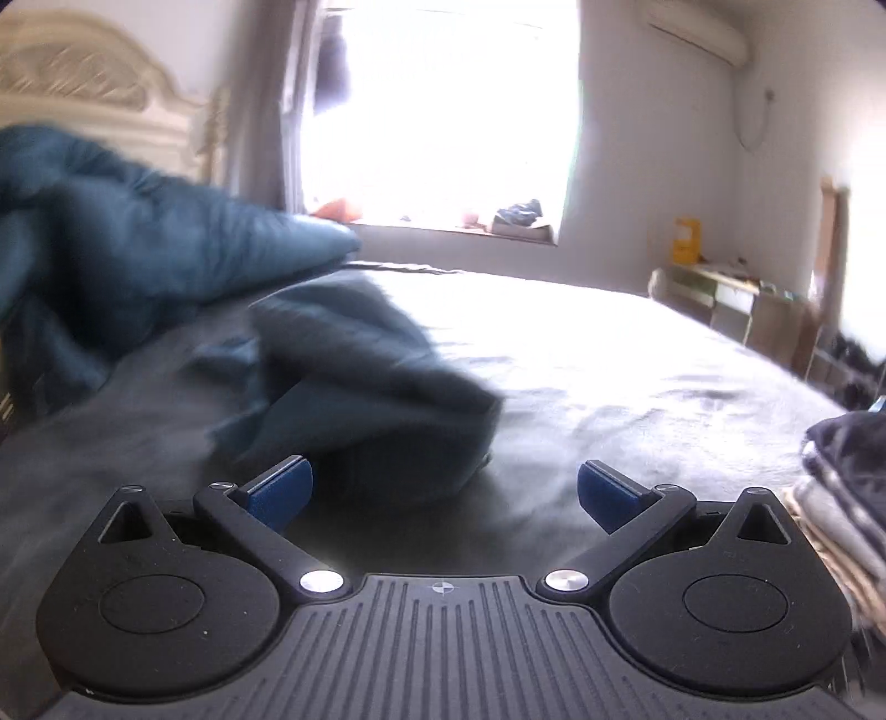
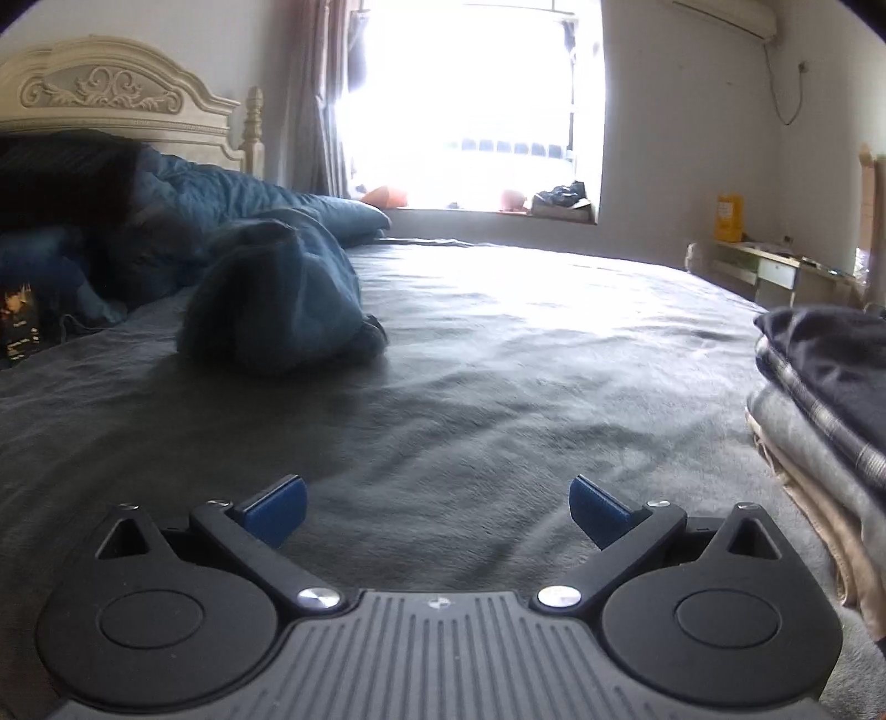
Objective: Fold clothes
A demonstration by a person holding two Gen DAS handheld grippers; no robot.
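We're in a home bedroom: a wide bed (image 2: 498,343) with a carved cream headboard (image 2: 105,99), a blue quilt (image 2: 232,194) bunched near it, curtains (image 2: 315,94) beside a bright window (image 2: 470,105), an air conditioner (image 1: 698,30) up high, a small desk (image 2: 775,266) at the wall.

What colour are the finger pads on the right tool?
Blue pads on black linkages; clearest in the right wrist view, where the open right tool hovers over the grey bedsheet.
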